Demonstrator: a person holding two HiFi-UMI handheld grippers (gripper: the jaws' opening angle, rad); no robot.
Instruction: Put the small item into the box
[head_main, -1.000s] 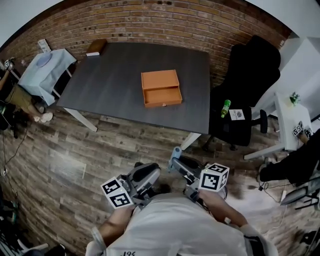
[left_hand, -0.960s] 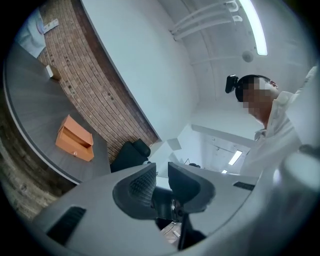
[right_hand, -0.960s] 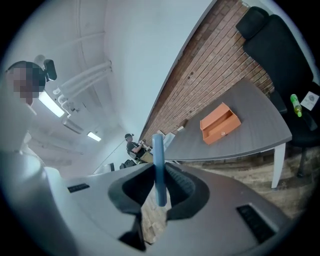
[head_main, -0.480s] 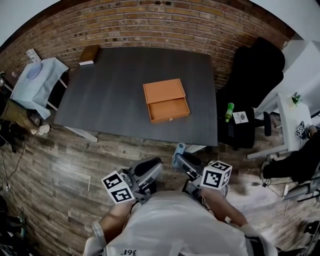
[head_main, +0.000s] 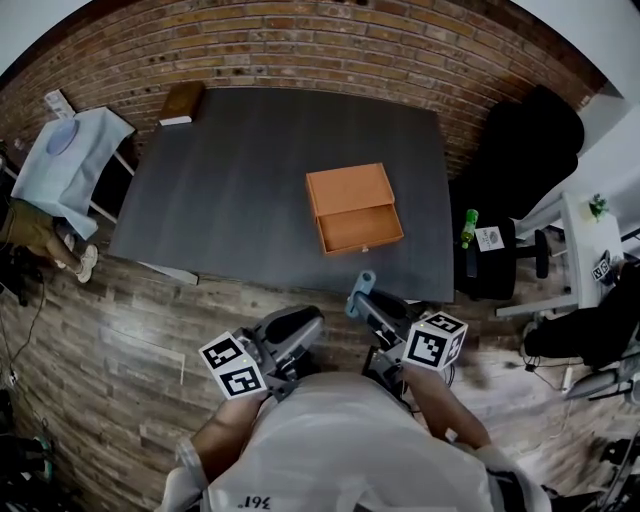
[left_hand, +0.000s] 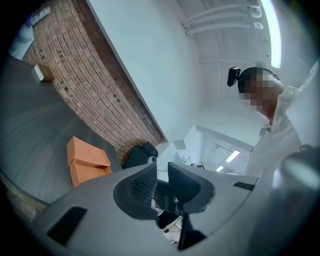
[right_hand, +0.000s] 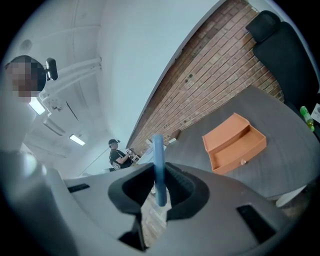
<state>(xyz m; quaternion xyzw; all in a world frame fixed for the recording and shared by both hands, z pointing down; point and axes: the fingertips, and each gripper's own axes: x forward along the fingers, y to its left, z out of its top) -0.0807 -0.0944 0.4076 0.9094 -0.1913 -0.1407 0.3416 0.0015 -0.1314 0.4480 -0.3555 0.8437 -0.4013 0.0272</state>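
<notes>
An orange box with its drawer pulled open toward me sits on the dark grey table; it also shows in the left gripper view and the right gripper view. My right gripper hovers at the table's near edge, short of the box, shut on a small thin blue item that stands upright between its pads and pokes past them. My left gripper is held beside it over the wooden floor, jaws a narrow gap apart with nothing between them.
A black office chair with a green bottle on its seat stands right of the table. A brown block lies at the table's far left corner. A cloth-covered side table is at left. A person stands far off.
The table and orange box have come nearer and shifted right and down in the head view. Both grippers advanced with me toward the table edge, the blue item still gripped.
</notes>
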